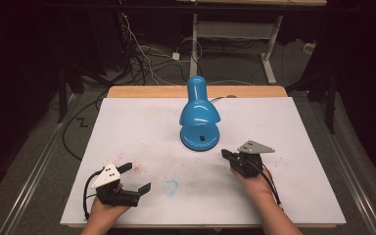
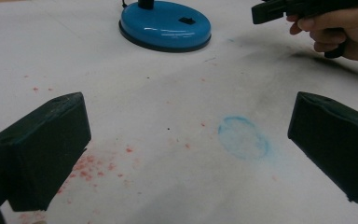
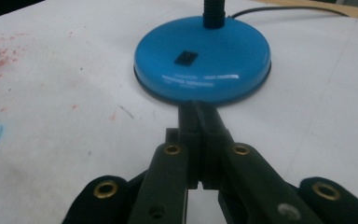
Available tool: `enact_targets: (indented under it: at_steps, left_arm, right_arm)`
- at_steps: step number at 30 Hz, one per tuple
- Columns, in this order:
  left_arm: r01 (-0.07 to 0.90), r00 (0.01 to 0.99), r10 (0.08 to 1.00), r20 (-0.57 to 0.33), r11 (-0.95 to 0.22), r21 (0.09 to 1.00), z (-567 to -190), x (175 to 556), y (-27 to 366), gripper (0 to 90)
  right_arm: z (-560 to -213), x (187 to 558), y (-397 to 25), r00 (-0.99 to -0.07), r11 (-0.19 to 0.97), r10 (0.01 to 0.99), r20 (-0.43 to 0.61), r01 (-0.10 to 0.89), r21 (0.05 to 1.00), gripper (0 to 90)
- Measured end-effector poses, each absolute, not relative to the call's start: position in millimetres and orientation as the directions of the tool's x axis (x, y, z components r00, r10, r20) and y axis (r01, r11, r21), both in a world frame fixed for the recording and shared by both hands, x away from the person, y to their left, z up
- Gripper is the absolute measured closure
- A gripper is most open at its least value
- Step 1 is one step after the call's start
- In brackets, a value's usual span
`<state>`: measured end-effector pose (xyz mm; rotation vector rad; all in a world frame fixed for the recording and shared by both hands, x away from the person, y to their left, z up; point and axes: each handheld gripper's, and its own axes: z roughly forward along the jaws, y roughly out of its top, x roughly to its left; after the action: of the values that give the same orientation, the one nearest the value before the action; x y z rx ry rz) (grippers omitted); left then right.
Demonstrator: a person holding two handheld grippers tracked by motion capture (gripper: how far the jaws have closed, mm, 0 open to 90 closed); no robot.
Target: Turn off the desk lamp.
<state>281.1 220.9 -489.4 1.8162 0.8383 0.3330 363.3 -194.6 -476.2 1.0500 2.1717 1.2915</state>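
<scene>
A glossy blue desk lamp (image 1: 199, 115) stands mid-table on a round base (image 3: 203, 58) that carries a small black switch (image 3: 186, 58). Its shade points toward the person. My right gripper (image 1: 226, 154) is shut with nothing in it. The tips rest just short of the base's near edge (image 3: 198, 108). My left gripper (image 1: 136, 177) hovers open over the paper at the front left, empty. Its two black jaws stand wide apart, and the lamp base (image 2: 165, 25) lies well beyond them. The right gripper (image 2: 279, 10) and the hand holding it appear in the left gripper view's upper right.
White paper (image 1: 127, 132) covers the wooden table (image 1: 147, 91). It bears red specks (image 2: 91, 163), a faint blue ring (image 2: 242, 136) and grey smudges. The lamp's black cord (image 3: 289, 9) runs off behind the base. Cables and a desk frame (image 1: 235, 29) lie on the floor beyond.
</scene>
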Motion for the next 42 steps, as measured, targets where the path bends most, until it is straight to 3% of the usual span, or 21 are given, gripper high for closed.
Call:
enact_targets:
  at_steps: [14, 25, 30, 36, 40, 42]
  left_arm:
    - [0.393, 0.702, 0.693, -0.163, -0.187, 0.900, -491.0, 281.7, 224.7, 0.0]
    - [0.394, 0.704, 0.692, -0.161, -0.191, 0.899, -490.3, 280.9, 222.6, 0.0]
    - [0.389, 0.706, 0.692, -0.154, -0.196, 0.900, -488.7, 280.0, 222.7, 0.0]
    - [0.390, 0.708, 0.689, -0.155, -0.200, 0.899, -488.7, 279.8, 223.2, 0.0]
    - [0.390, 0.709, 0.688, -0.153, -0.203, 0.898, -488.6, 279.7, 223.1, 0.0]
    - [0.384, 0.707, 0.692, -0.148, -0.200, 0.902, -488.2, 279.4, 223.6, 0.0]
  right_arm:
    - [-474.7, 300.1, -254.3, -0.624, 0.282, 0.781, 0.024, 0.388, 0.878, 90.0]
    - [-482.1, 287.1, -258.3, -0.645, 0.300, 0.764, 0.000, 0.356, 0.885, 88.4]
    - [-484.9, 291.2, -256.2, -0.660, 0.299, 0.751, 0.025, 0.374, 0.878, 54.6]
    - [-484.6, 293.2, -258.3, -0.644, 0.321, 0.765, 0.001, 0.383, 0.866, 20.3]
    - [-483.6, 292.7, -261.4, -0.612, 0.298, 0.791, 0.009, 0.398, 0.868, 1.8]
    - [-481.9, 292.1, -263.8, -0.606, 0.290, 0.796, 0.008, 0.392, 0.873, 0.6]
